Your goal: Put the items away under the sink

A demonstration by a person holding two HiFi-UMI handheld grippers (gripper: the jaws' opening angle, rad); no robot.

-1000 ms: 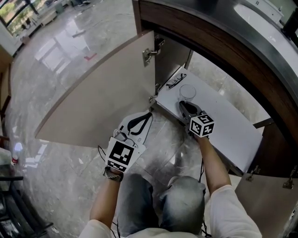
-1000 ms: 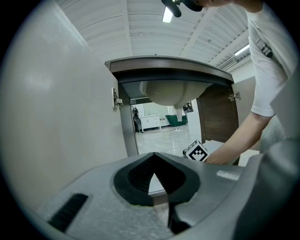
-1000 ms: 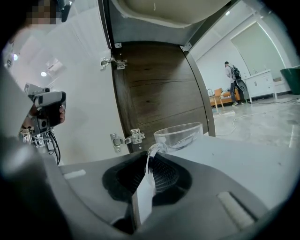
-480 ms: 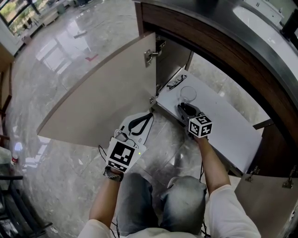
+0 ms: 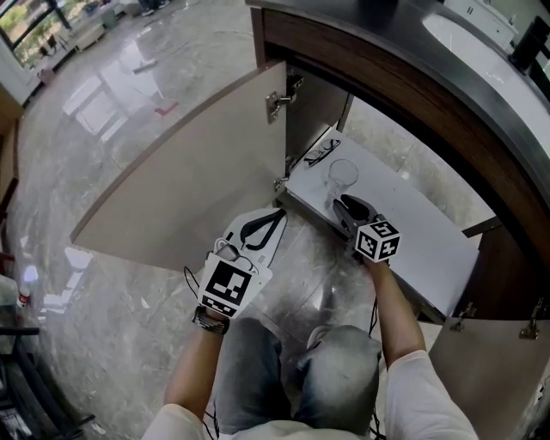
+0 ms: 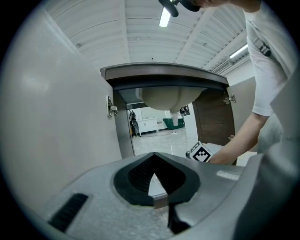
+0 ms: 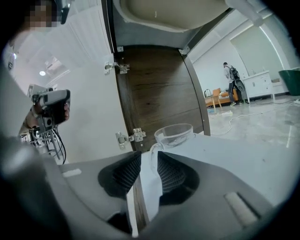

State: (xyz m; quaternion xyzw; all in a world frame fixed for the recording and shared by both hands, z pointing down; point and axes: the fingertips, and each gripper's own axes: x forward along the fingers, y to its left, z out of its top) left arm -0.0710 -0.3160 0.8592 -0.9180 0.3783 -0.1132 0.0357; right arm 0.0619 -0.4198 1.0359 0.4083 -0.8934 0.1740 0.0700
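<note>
- Grey-white marble floor [image 5: 129,112], polished and reflecting window light, fills the left of the head view.
- Beige cabinet door [image 5: 198,180], swung open over the floor, with hinges at its right edge.
- Left tool [image 5: 277,213], held near level in front of that door, tips together with nothing between them.
- Spectacles [image 5: 325,152], dark-framed, lying at the far left corner of the white cabinet shelf [image 5: 421,228].
- Glass cup [image 5: 342,175], clear and upright on the shelf just beside the spectacles, below the sink bowl [image 7: 173,11].
- Right tool [image 5: 345,203], jaws apart and just been opening. The cup's handle stands between the tips, and the pads do not press it.
- Dark curved worktop [image 5: 447,82], above a wood-brown front.
- Second door [image 5: 490,378], open at the lower right.
</note>
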